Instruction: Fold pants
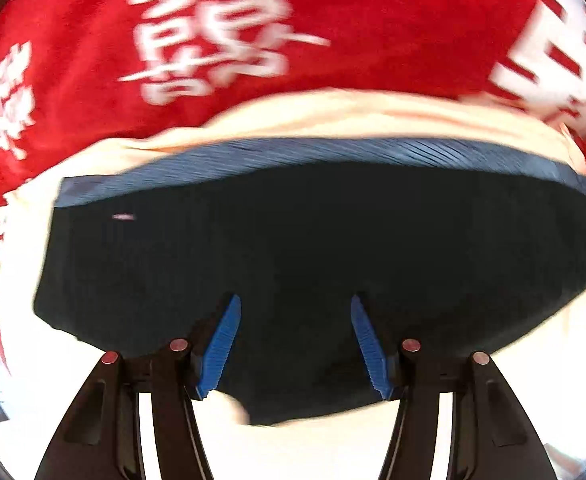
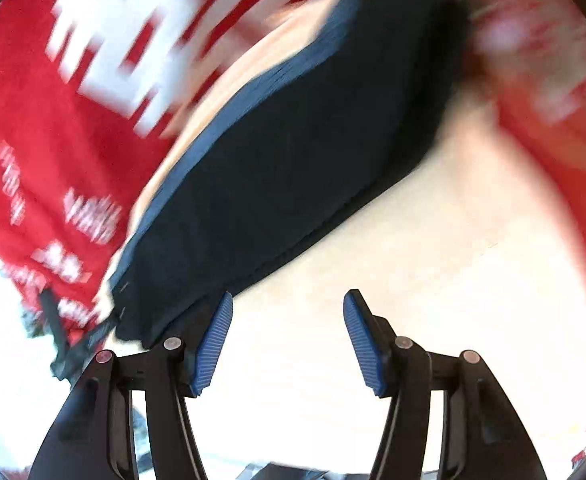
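The pants (image 1: 313, 248) are dark navy with a ribbed blue waistband (image 1: 313, 150) along their far edge. They lie as a flat folded bundle on a pale table. My left gripper (image 1: 295, 300) is open, its blue pads (image 1: 221, 344) hovering over the near part of the pants with nothing between them. In the right wrist view the pants (image 2: 293, 160) run diagonally from lower left to upper right. My right gripper (image 2: 287, 296) is open and empty over the bare table, just right of the pants' near edge. Both views are motion-blurred.
A red cloth with large white lettering (image 1: 213, 40) lies beyond the pants and also shows in the right wrist view (image 2: 53, 140). The pale tabletop (image 2: 433, 260) shows to the right of the pants. Dark clutter (image 2: 57, 332) sits at the table's left edge.
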`<state>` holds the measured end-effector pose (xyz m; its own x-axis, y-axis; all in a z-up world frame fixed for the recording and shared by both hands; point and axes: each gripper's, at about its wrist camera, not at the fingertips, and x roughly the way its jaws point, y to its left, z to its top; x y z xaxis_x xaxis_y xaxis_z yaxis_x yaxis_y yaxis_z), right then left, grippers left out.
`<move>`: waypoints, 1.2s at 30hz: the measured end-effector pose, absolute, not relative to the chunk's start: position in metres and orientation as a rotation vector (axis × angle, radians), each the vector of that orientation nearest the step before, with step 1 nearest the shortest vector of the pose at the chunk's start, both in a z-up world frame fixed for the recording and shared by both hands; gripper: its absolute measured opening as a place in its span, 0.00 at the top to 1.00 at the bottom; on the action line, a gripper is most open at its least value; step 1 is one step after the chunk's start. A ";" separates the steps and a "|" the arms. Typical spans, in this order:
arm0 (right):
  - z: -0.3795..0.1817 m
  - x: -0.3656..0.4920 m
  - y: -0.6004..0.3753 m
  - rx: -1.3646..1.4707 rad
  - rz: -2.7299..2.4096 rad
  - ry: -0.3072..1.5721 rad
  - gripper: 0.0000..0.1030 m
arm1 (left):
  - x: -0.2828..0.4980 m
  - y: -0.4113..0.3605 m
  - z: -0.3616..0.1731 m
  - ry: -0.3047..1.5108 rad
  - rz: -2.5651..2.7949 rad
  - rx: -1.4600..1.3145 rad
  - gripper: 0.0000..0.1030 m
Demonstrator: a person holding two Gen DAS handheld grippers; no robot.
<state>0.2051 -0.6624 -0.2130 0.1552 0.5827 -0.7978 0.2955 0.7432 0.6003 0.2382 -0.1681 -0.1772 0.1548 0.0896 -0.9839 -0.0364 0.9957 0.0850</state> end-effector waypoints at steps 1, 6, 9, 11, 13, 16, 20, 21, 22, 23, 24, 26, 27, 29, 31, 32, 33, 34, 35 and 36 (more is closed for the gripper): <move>-0.215 0.204 -0.646 0.776 0.285 1.445 0.40 | 0.241 -0.155 -0.176 1.405 0.104 0.054 0.43; -0.227 0.203 -0.525 0.861 0.512 1.445 0.40 | 0.252 -0.090 -0.184 1.406 0.123 0.068 0.43; -0.239 0.196 -0.465 0.897 0.572 1.445 0.44 | 0.256 -0.076 -0.204 1.423 0.097 0.082 0.43; -0.255 0.196 -0.435 0.917 0.578 1.468 0.51 | 0.252 -0.073 -0.213 1.432 0.065 0.091 0.43; -0.265 0.195 -0.420 0.949 0.562 1.485 0.52 | 0.248 -0.078 -0.219 1.437 0.016 0.083 0.43; -0.268 0.192 -0.412 0.952 0.529 1.485 0.52 | 0.244 -0.089 -0.223 1.423 -0.055 0.066 0.43; -0.263 0.201 -0.413 0.992 0.498 1.441 0.52 | 0.245 -0.107 -0.222 1.391 -0.109 0.055 0.43; -0.265 0.206 -0.416 1.000 0.470 1.442 0.61 | 0.247 -0.111 -0.223 1.389 -0.119 0.043 0.43; -0.268 0.210 -0.415 1.008 0.437 1.450 0.73 | 0.247 -0.116 -0.223 1.389 -0.126 0.039 0.43; -0.271 0.212 -0.418 1.008 0.401 1.463 0.91 | 0.247 -0.120 -0.224 1.388 -0.132 0.041 0.43; -0.273 0.213 -0.418 1.022 0.393 1.472 0.92 | 0.243 -0.126 -0.224 1.389 -0.135 0.048 0.43; -0.263 0.208 -0.414 0.997 0.406 1.447 0.92 | 0.231 -0.137 -0.226 1.399 -0.147 0.062 0.43; -0.255 0.202 -0.413 0.947 0.413 1.437 0.92 | 0.221 -0.142 -0.231 1.405 -0.157 0.092 0.43; -0.257 0.192 -0.411 0.936 0.399 1.451 0.92 | 0.204 -0.148 -0.235 1.366 -0.160 0.135 0.42; -0.275 0.182 -0.417 0.988 0.350 1.488 0.92 | 0.195 -0.152 -0.235 1.331 -0.162 0.160 0.42; -0.280 0.181 -0.418 1.012 0.347 1.493 0.91 | 0.195 -0.153 -0.235 1.331 -0.160 0.165 0.42; -0.281 0.180 -0.421 1.024 0.364 1.503 0.89 | 0.198 -0.155 -0.234 1.353 -0.157 0.163 0.42; -0.276 0.181 -0.423 0.996 0.374 1.518 0.86 | 0.203 -0.155 -0.233 1.374 -0.153 0.158 0.42; -0.268 0.183 -0.424 0.922 0.378 1.541 0.78 | 0.208 -0.156 -0.230 1.386 -0.142 0.160 0.42; -0.258 0.185 -0.429 0.851 0.383 1.549 0.74 | 0.213 -0.156 -0.226 1.374 -0.126 0.172 0.42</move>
<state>0.1853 -0.4287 -0.2577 0.0385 0.7041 -0.7091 0.2920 0.6707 0.6818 0.2132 -0.1562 -0.2258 0.1921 0.0114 -0.9813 0.1894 0.9807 0.0485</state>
